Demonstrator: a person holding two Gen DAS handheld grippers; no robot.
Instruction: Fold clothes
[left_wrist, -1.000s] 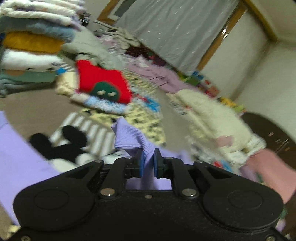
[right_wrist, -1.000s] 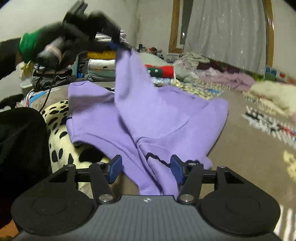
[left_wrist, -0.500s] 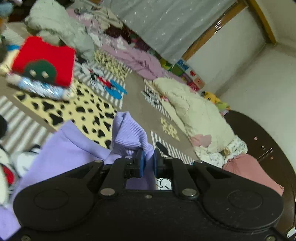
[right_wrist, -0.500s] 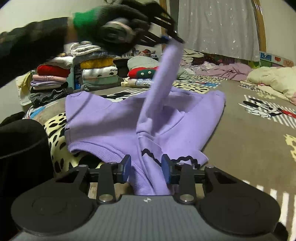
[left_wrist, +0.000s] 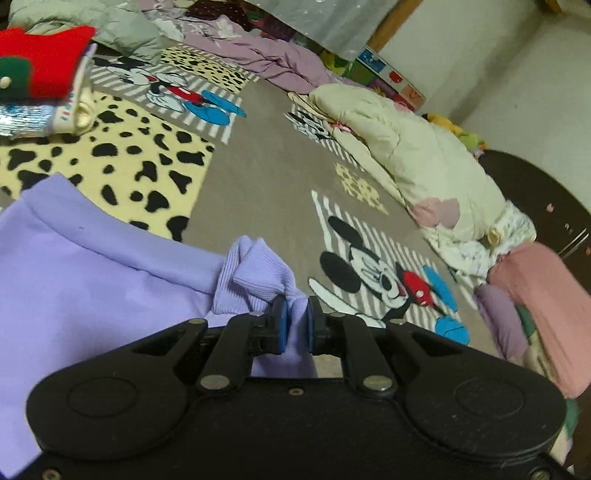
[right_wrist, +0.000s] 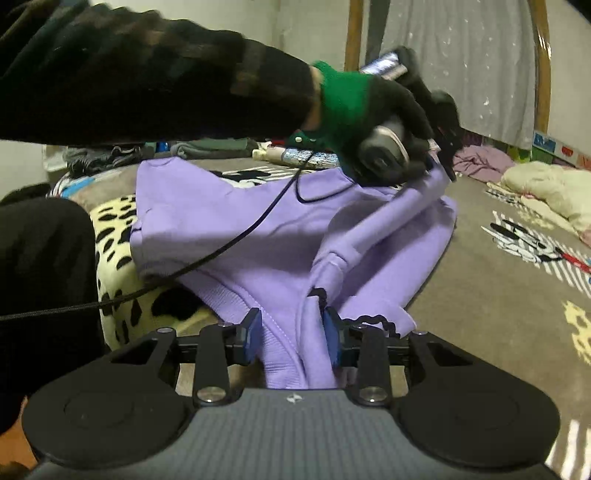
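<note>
At frame centre, the left gripper (left_wrist: 294, 325) pinches the lilac cotton sweatshirt's (right_wrist: 258, 229) ribbed cuff (left_wrist: 255, 284); the right gripper (right_wrist: 291, 334) gapes around its hem.

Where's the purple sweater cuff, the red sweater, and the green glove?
purple sweater cuff (left_wrist: 255, 282), left wrist view, ribbed end.
red sweater (left_wrist: 48, 64), left wrist view, folded top.
green glove (right_wrist: 345, 98), right wrist view, wrist band.

lilac sweatshirt (right_wrist: 258, 221), leopard-spotted blanket (left_wrist: 122, 162)
</note>
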